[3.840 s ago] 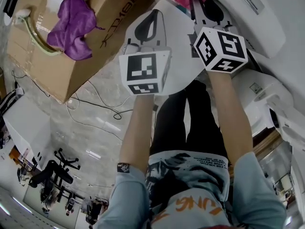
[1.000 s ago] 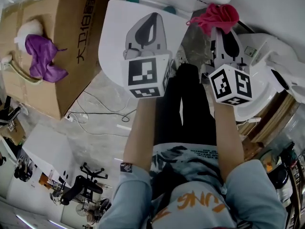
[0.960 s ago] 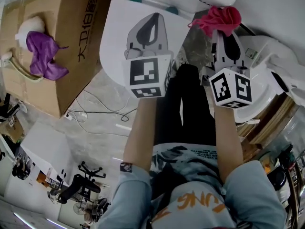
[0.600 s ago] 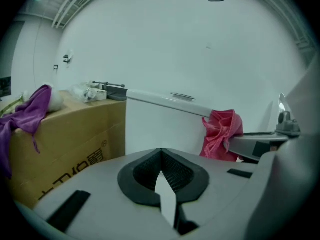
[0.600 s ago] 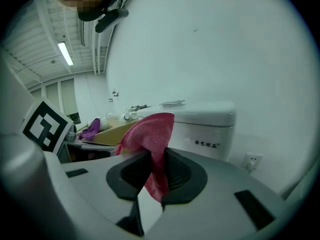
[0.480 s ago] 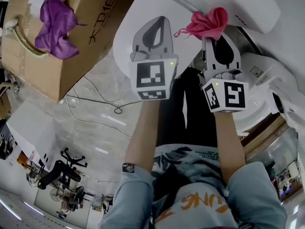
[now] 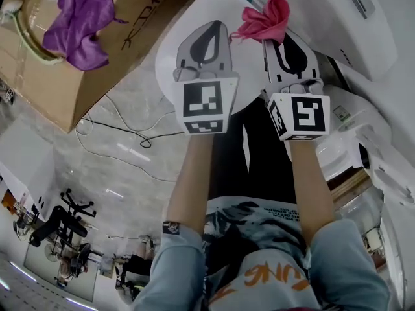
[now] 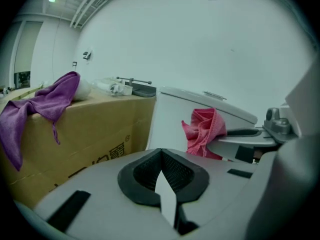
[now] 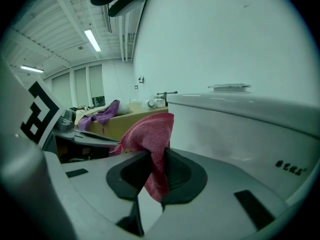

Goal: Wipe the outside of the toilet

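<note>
The white toilet shows its lid, tank and bowl in the head view. My right gripper is shut on a pink cloth, which bunches up past the jaw tips near the tank's lower edge. In the right gripper view the pink cloth hangs pinched between the jaws of the right gripper, with the tank just ahead. My left gripper hovers over the lid, shut and holding nothing. Its left gripper view shows the left gripper, the pink cloth and the tank.
A cardboard box stands left of the toilet with a purple cloth draped on it. Cables lie on the marble floor. The person's legs are below the grippers.
The right gripper with the pink cloth has moved left, closer to the left gripper and the tank. The head view has swung, so the box now sits higher left.
</note>
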A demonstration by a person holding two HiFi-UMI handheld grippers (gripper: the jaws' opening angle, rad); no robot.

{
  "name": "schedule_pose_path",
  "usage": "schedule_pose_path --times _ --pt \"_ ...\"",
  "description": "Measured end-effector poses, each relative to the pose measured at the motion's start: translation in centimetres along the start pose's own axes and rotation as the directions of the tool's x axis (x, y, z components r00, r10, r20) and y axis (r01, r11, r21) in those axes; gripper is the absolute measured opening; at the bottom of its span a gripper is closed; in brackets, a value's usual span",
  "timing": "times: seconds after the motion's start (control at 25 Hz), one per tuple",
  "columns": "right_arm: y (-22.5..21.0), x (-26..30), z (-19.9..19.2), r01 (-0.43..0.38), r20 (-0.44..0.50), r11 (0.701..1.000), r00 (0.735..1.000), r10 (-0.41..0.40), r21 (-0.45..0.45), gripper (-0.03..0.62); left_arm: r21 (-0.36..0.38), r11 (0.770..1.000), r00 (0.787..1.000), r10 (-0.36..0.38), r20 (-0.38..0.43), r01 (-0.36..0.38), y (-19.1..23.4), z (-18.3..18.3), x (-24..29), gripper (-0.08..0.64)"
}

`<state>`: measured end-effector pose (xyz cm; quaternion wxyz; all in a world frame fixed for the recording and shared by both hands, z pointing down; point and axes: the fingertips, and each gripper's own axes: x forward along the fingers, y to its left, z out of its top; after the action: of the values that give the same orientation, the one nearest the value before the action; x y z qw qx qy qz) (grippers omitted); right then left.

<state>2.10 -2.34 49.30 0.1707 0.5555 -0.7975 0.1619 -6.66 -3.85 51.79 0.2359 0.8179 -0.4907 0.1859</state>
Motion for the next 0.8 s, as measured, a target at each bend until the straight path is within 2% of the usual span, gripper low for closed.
schedule_pose_path --times 0.2,0.4,0.56,0.8 --pt "0.7 3.0 0.1 -0.038 -0.011 0.999 0.999 0.038 -0.006 0.080 -0.012 1.000 1.000 0.021 0.008 -0.021 1.8 0.7 1.5 0.020" --pt "1.1 5.9 0.1 -0.074 -0.035 0.995 0.997 0.072 -0.061 0.080 -0.015 0.999 0.999 0.032 0.007 -0.032 3.0 1.3 2.8 0.020" --pt "0.8 8.1 0.1 -0.041 -0.047 0.994 0.998 0.036 -0.097 0.080 -0.048 0.998 0.999 0.050 0.010 -0.050 4.1 1.7 3.6 0.020" --pt "0.3 11.3 0.6 -0.035 -0.040 0.997 0.999 0.032 -0.075 0.080 -0.074 0.995 0.998 0.060 -0.004 -0.061 5.3 1.7 5.2 0.020"
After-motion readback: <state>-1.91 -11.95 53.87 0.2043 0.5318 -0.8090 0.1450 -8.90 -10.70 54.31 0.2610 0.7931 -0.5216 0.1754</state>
